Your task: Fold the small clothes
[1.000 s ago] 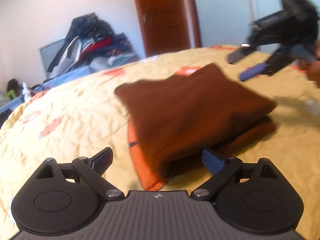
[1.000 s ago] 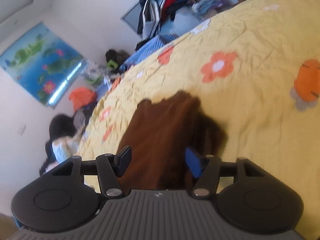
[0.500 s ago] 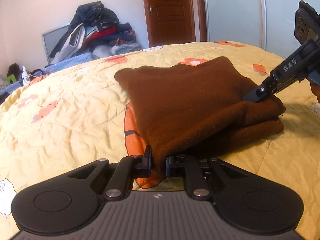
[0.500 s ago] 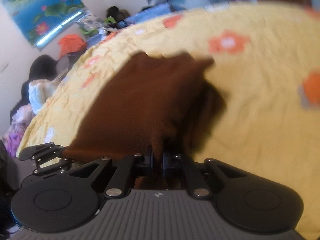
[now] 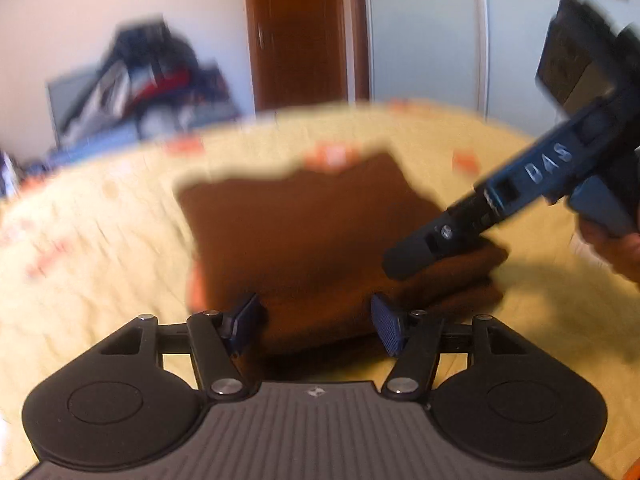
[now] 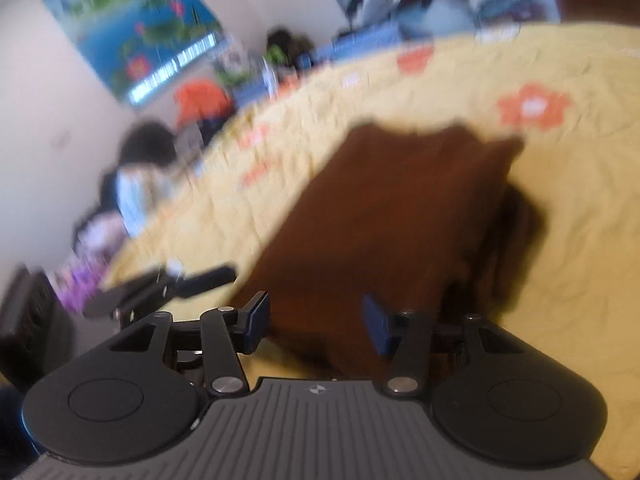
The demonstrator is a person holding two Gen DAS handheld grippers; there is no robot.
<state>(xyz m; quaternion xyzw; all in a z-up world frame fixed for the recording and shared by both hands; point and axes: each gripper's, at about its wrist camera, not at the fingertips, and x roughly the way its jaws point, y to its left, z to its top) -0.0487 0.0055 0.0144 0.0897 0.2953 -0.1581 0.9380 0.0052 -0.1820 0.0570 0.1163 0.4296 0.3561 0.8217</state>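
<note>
Brown folded garment [image 5: 312, 232] lies btwn left gripper [image 5: 316, 322] fingers & right gripper [image 6: 316, 320] fingers, both just opened, apart.

folded garment [image 5: 320, 232]: plain dark brown
bedspread [image 5: 100, 264]: yellow with orange flowers (blurred)
gripper pads [image 5: 386, 328]: blue
door [image 5: 296, 32]: reddish brown

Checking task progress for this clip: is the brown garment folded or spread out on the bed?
Folded. The brown garment lies as a compact rectangle on the yellow bedspread, with stacked layers showing along its right edge.
</note>
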